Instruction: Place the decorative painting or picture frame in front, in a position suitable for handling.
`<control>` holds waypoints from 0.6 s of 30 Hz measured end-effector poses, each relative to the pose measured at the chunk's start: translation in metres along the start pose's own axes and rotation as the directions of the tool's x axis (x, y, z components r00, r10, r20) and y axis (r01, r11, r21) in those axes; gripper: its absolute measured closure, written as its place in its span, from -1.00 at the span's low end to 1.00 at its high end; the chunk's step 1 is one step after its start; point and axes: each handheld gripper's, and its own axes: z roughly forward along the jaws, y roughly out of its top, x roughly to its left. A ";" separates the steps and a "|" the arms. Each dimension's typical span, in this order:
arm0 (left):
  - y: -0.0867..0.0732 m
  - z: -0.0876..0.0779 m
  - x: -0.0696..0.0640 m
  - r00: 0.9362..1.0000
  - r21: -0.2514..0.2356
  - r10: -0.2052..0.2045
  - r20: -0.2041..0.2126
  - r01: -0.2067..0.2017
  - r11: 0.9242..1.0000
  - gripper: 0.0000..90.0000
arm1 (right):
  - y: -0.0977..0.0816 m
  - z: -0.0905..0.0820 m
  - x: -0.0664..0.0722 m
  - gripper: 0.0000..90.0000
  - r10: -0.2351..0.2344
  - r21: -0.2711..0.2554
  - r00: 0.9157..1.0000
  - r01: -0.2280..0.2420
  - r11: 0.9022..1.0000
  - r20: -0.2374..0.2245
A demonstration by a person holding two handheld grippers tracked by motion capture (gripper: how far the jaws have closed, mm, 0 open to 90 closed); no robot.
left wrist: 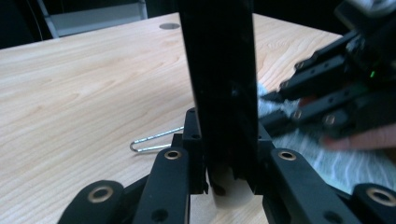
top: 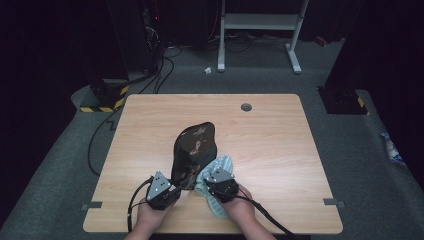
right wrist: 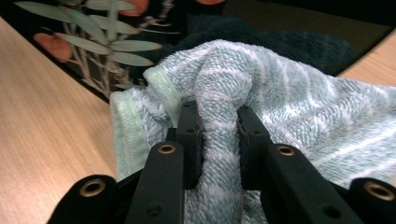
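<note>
While the left gripper [top: 169, 191] clamps the near edge of a dark lacquered tray [top: 195, 150], the tray stands tilted up on the wooden table [top: 270, 145], its glossy face turned toward the right gripper. Holding it propped this way appears meant to expose the painted face for wiping. In the left gripper view the tray's edge [left wrist: 219, 88] rises as a tall black slab straight up between the jaws, which press on it from both sides; a thin wire clip [left wrist: 154, 140] lies on the table just left of the tray.

Just right of the tray, the right gripper [top: 216, 186] is clenched on a bunched fold of pale blue-green striped towel [top: 216, 167]. In the right gripper view the towel [right wrist: 261, 93] bulges up between the jaws and touches the tray's face [right wrist: 88, 42], which is painted with leaves and orange fruit or flowers.

From above, the tray's long axis runs away from the person, leaning slightly right, with its narrower rounded end farthest off and its near end in the left gripper's hold.
</note>
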 end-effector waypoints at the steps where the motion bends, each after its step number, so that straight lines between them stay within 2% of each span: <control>1: -0.001 0.001 -0.001 1.000 0.006 0.003 0.004 -0.003 1.000 0.69 | -0.001 -0.002 -0.003 0.65 -0.001 0.002 1.000 0.001 1.000 0.012; 5: -0.002 0.003 -0.001 1.000 0.013 0.017 0.006 -0.017 1.000 0.67 | -0.015 -0.012 -0.024 0.65 0.022 0.018 0.998 -0.023 1.000 0.064; 7: -0.002 0.004 0.000 1.000 0.013 0.014 -0.003 -0.014 1.000 0.67 | -0.024 -0.018 -0.035 0.65 0.053 0.025 0.994 -0.056 0.998 0.091; 9: -0.002 0.004 0.001 1.000 0.014 0.004 -0.004 -0.004 1.000 0.65 | -0.031 -0.024 -0.043 0.65 0.062 0.032 0.991 -0.066 0.997 0.116; 12: -0.002 0.003 0.000 1.000 0.006 0.010 -0.004 -0.010 1.000 0.57 | -0.039 -0.031 -0.047 0.66 0.063 0.029 0.989 -0.068 0.997 0.137; 15: -0.002 0.000 0.001 1.000 0.000 0.013 0.002 -0.013 1.000 0.35 | -0.047 -0.038 -0.045 0.66 0.042 0.019 0.987 -0.045 0.999 0.155; 18: 0.000 -0.005 0.003 1.000 -0.019 0.009 0.008 -0.009 1.000 0.22 | -0.051 -0.042 -0.045 0.66 0.051 0.015 0.986 -0.055 0.998 0.157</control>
